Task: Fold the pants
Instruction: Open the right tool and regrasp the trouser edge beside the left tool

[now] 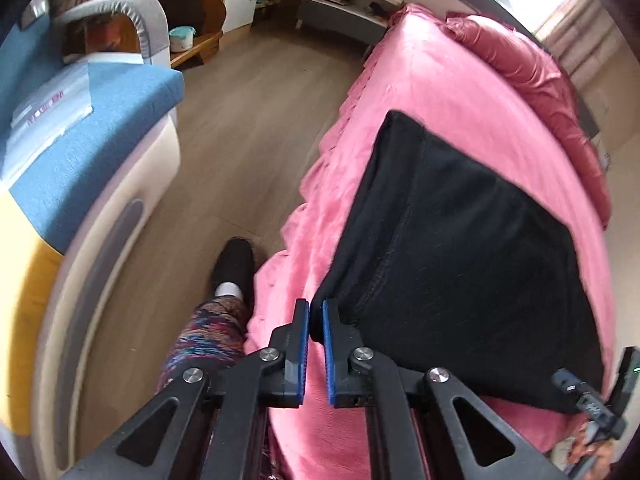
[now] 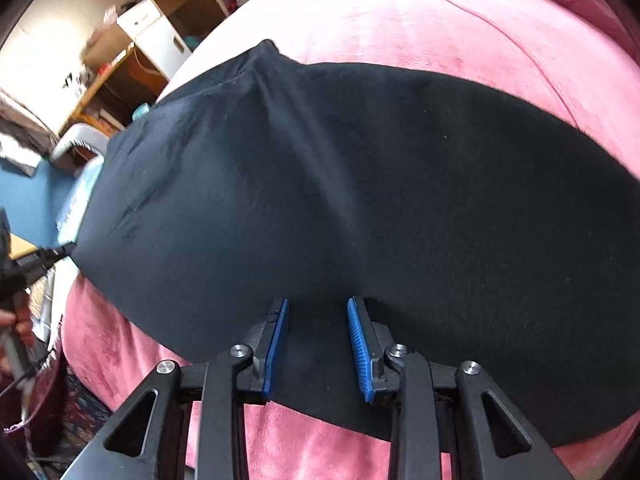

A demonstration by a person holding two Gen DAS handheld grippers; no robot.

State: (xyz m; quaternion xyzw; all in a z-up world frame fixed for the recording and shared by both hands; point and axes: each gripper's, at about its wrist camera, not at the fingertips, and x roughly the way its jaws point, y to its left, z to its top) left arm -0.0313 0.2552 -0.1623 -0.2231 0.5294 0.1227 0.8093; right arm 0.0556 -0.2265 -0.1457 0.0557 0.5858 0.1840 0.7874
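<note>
Black pants (image 1: pixel 460 240) lie folded into a broad panel on a pink bed cover (image 1: pixel 420 92). My left gripper (image 1: pixel 316 304) is shut on their near left corner, and the black cloth shows between its blue pads. In the right wrist view that left gripper (image 2: pixel 60 250) pulls the same corner out toward the left. The pants (image 2: pixel 340 180) fill most of this view. My right gripper (image 2: pixel 318 304) is at their near edge with black cloth filling the gap between its pads, and creases run toward them. In the left wrist view the right gripper (image 1: pixel 580 396) sits at the near right corner.
A person's patterned trouser leg and black shoe (image 1: pixel 236 260) stand on the wooden floor (image 1: pixel 240 120) beside the bed. A sofa with a blue cushion (image 1: pixel 100 140) lies to the left. A pink quilt (image 1: pixel 520 60) is bunched at the bed's far end. A hand (image 2: pixel 20 324) holds the left gripper.
</note>
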